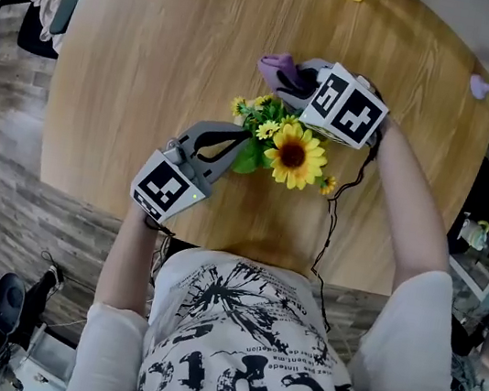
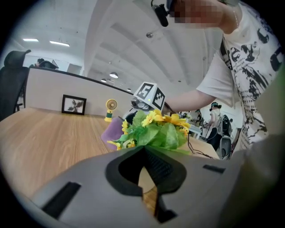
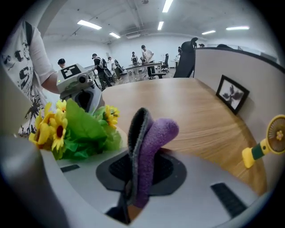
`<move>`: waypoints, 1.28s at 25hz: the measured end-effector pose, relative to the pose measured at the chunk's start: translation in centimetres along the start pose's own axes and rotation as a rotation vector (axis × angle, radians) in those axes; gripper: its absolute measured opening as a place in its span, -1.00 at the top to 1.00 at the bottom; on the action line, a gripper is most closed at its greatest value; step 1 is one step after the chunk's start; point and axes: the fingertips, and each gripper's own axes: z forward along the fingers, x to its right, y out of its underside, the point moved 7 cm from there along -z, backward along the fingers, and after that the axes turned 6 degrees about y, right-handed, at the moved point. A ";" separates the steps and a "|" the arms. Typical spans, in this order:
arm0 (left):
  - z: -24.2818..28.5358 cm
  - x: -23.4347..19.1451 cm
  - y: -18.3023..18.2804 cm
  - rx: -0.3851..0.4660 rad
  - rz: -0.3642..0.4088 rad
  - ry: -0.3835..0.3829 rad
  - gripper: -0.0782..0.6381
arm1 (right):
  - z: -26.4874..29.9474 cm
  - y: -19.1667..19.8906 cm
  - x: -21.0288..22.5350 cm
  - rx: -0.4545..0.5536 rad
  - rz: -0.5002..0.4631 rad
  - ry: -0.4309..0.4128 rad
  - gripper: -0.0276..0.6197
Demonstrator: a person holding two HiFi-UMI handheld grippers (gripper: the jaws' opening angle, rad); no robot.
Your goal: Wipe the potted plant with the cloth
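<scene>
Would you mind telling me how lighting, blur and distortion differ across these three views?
Head view: even light, sharp on the potted plant, the table edge bowed by the lens. Left gripper view: heavy fisheye, dark corners, pale ceiling. Right gripper view: same fisheye, strip lights glaring, the cloth close and slightly soft.

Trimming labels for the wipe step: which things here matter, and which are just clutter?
In play: potted sunflower plant; purple cloth, clamped in right gripper; left gripper, shut, beside the plant.
Lying about: yellow handheld fan; framed picture.
</scene>
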 end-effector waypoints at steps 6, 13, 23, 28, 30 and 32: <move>-0.7 -0.3 0.1 0.023 -0.025 -0.003 0.77 | 0.1 0.1 -2.2 -0.039 -0.094 -0.074 0.70; -1.0 -1.1 0.2 0.028 -0.010 0.000 0.77 | 0.4 0.4 -3.4 -0.132 -0.229 -0.142 0.71; -1.1 -1.3 0.3 0.046 -0.024 -0.030 0.77 | -0.7 2.6 -4.6 -0.136 -0.236 -0.152 0.70; -1.1 -1.3 0.5 0.058 -0.046 -0.036 0.77 | -1.6 4.4 -5.5 -0.146 -0.216 -0.148 0.70; -1.2 -1.2 0.5 0.058 -0.047 -0.037 0.77 | -1.9 5.0 -6.0 -0.145 -0.199 -0.142 0.70; -1.2 -1.2 0.6 0.056 -0.043 -0.039 0.77 | -2.1 5.6 -6.5 -0.139 -0.169 -0.133 0.70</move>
